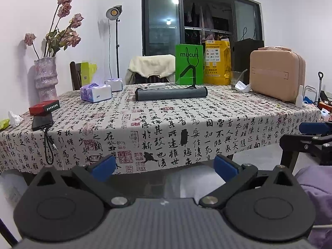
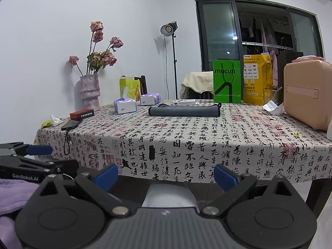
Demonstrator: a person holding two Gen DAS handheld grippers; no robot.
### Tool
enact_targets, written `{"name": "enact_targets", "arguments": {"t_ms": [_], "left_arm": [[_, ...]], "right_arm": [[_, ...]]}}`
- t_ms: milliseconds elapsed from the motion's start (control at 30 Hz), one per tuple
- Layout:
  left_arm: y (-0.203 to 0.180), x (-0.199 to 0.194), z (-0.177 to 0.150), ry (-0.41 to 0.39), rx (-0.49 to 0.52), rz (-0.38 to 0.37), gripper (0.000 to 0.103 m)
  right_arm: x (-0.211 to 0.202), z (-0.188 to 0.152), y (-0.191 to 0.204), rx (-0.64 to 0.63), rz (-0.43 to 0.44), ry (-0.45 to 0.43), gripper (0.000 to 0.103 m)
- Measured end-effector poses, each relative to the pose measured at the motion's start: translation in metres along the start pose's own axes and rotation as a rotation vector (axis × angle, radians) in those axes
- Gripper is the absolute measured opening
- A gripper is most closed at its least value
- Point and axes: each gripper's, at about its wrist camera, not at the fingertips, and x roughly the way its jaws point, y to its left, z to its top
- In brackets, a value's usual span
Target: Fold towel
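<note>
A table (image 1: 186,112) covered by a cloth printed with black calligraphy carries many things. At its left end stand a speckled vase (image 1: 45,76) of dried roses (image 1: 64,20), a red box (image 1: 44,107) and a black phone (image 1: 42,122) with a cable hanging over the edge. Two tissue boxes (image 1: 95,92) sit farther back. Along the far edge stand a green bag (image 1: 188,64), a yellow bag (image 1: 217,62) and a pink case (image 1: 277,74). A floor lamp (image 1: 114,12) stands behind, by the dark window (image 1: 199,18).

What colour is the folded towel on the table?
The folded soft towel is dark grey, clearest in the left wrist view.
</note>
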Motion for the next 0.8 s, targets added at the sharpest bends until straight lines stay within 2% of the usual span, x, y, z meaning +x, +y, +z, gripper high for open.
{"name": "enact_targets", "arguments": {"t_ms": [800], "left_arm": [[0.0007, -0.0007, 0.0027, -0.005, 0.002, 0.002, 0.103]], "right_arm": [[0.0003, 0.0003, 0.0002, 0.000, -0.001, -0.001, 0.100]]}}
